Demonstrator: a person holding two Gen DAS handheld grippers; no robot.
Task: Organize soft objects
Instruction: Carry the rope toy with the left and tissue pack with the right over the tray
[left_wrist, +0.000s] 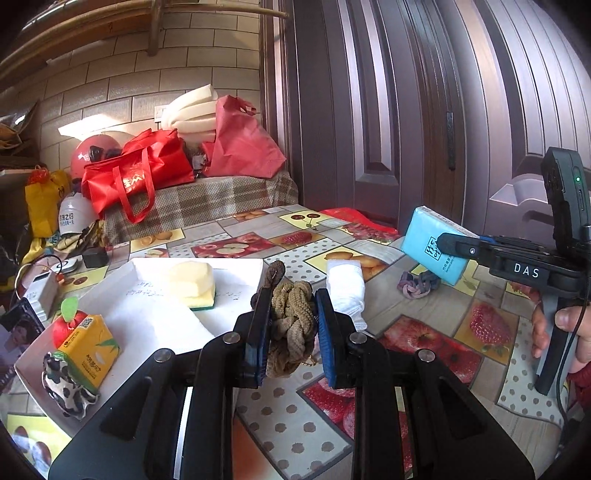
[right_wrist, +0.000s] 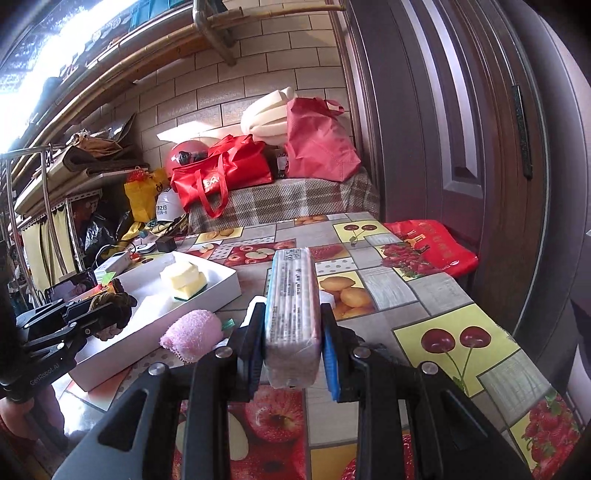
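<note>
My left gripper (left_wrist: 291, 325) is shut on a brown braided scrunchie (left_wrist: 291, 321), held above the table beside the white tray (left_wrist: 236, 264). My right gripper (right_wrist: 291, 339) is shut on a blue tissue pack (right_wrist: 291, 314), lifted over the table; the pack also shows in the left wrist view (left_wrist: 432, 240). The tray holds a yellow sponge (left_wrist: 192, 282), a yellow tissue pack (left_wrist: 90, 345), a red apple toy (left_wrist: 66, 326) and a black-and-white scrunchie (left_wrist: 66, 387). A white rolled sock (left_wrist: 345, 284), a purple scrunchie (left_wrist: 419, 284) and a pink towel roll (right_wrist: 192, 334) lie on the table.
The table has a fruit-pattern cloth (right_wrist: 436, 295). A bench behind it holds red bags (left_wrist: 140, 173), a helmet and foam. A brown door (left_wrist: 406, 110) stands right. A charger and devices (left_wrist: 42, 291) lie left of the tray.
</note>
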